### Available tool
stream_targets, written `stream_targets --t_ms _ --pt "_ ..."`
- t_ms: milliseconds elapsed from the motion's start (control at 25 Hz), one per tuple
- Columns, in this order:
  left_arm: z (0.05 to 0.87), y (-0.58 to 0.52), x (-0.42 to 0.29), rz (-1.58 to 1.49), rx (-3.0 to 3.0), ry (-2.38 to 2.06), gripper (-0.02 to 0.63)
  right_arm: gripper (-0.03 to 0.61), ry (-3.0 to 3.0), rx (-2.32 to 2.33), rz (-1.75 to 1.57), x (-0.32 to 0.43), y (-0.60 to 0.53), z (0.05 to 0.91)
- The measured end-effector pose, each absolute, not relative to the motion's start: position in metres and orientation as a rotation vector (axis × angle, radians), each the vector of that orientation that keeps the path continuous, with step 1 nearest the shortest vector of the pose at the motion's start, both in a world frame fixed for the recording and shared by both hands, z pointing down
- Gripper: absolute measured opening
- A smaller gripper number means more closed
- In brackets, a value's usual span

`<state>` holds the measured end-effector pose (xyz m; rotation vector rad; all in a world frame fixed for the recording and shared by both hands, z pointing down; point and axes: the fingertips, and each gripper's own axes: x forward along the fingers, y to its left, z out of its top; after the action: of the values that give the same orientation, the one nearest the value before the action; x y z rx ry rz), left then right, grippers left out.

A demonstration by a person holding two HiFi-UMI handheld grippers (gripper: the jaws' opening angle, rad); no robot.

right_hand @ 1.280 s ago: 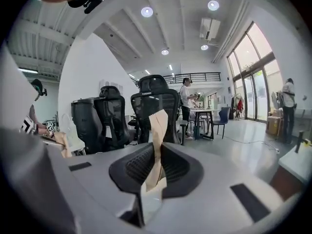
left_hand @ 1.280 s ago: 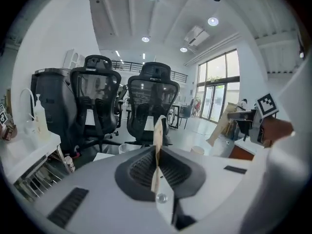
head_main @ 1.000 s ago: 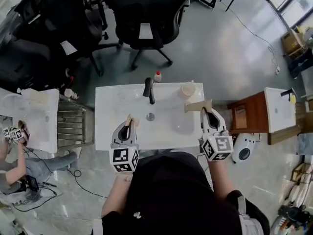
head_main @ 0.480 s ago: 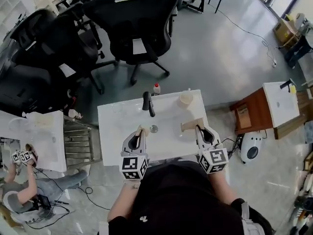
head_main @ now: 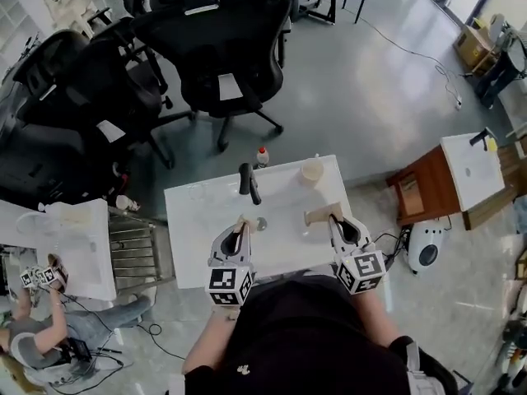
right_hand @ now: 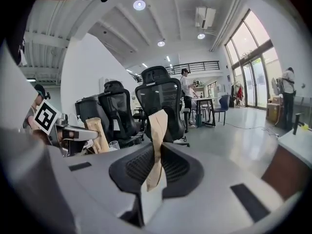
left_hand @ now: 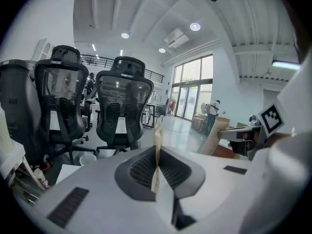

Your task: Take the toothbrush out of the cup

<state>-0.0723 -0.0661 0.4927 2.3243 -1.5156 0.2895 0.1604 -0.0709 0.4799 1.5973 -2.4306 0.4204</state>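
Note:
A beige cup [head_main: 312, 170] stands at the back right of the white sink counter [head_main: 193, 220]; I cannot make out a toothbrush in it. My left gripper [head_main: 240, 225] hangs over the basin just left of the drain [head_main: 261, 221], shut on a thin tan paper-like piece [left_hand: 157, 145] seen edge-on. My right gripper [head_main: 333, 215] is over the counter's right side, shut on a wider tan paper-like strip [right_hand: 157, 130] that sticks out to the left [head_main: 314, 216]. Both grippers are well in front of the cup.
A black faucet [head_main: 247, 179] stands at the back of the basin, with a small red-capped bottle [head_main: 263, 155] behind it. A clear glass [left_hand: 87, 158] stands on the counter's left side. Black office chairs [head_main: 222, 48] stand beyond the counter. A brown cabinet [head_main: 412, 192] is at the right.
Both grippers have drifted a little toward the middle of the sink, the left one toward the drain. Each still holds its tan piece. The head view has tipped up to show more floor.

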Motion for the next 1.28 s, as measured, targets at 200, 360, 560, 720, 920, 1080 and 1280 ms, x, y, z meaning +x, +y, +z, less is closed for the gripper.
stream_targets --t_ms 200,360,560,720,920,1080,1280 --pt "0.493 -0.069 -0.072 0.285 2.329 -1.507 0.031 0.054 -2.434 1.589 0.411 0.159 -0.073 0.480" --pt "0.493 -0.070 -0.074 0.286 2.330 -1.507 0.031 0.054 -2.449 1.580 0.425 0.156 -0.075 0.479" --pt "0.494 -0.070 -0.073 0.295 2.325 -1.509 0.031 0.054 -2.459 1.559 0.416 0.156 -0.076 0.478" --pt "0.494 -0.072 -0.073 0.297 2.325 -1.507 0.031 0.054 -2.457 1.571 0.415 0.159 -0.080 0.476" --pt "0.497 -0.072 -0.074 0.308 2.314 -1.511 0.031 0.054 -2.452 1.566 0.424 0.160 -0.083 0.479" --pt "0.498 -0.073 -0.076 0.313 2.304 -1.518 0.031 0.054 -2.455 1.556 0.436 0.158 -0.086 0.482" --pt "0.499 -0.076 -0.080 0.312 2.294 -1.532 0.031 0.054 -2.463 1.546 0.443 0.155 -0.089 0.483"
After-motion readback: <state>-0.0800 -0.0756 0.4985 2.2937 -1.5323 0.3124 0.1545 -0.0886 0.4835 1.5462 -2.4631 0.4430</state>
